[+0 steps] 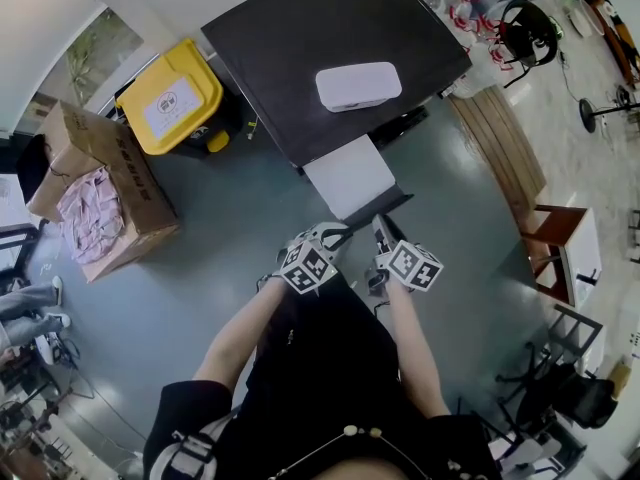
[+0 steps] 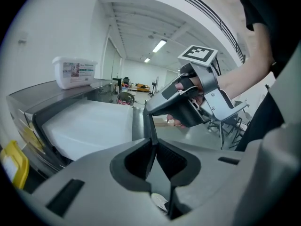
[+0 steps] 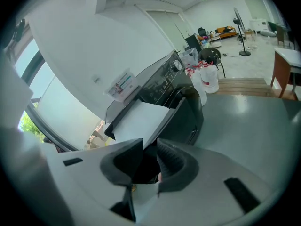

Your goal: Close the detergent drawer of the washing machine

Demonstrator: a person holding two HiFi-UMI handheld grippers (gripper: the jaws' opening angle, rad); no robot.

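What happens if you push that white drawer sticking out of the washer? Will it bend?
Probably not: the drawer looks like rigid plastic with a flat dark front. Sticking straight out of the washing machine, it should slide in rather than tip.
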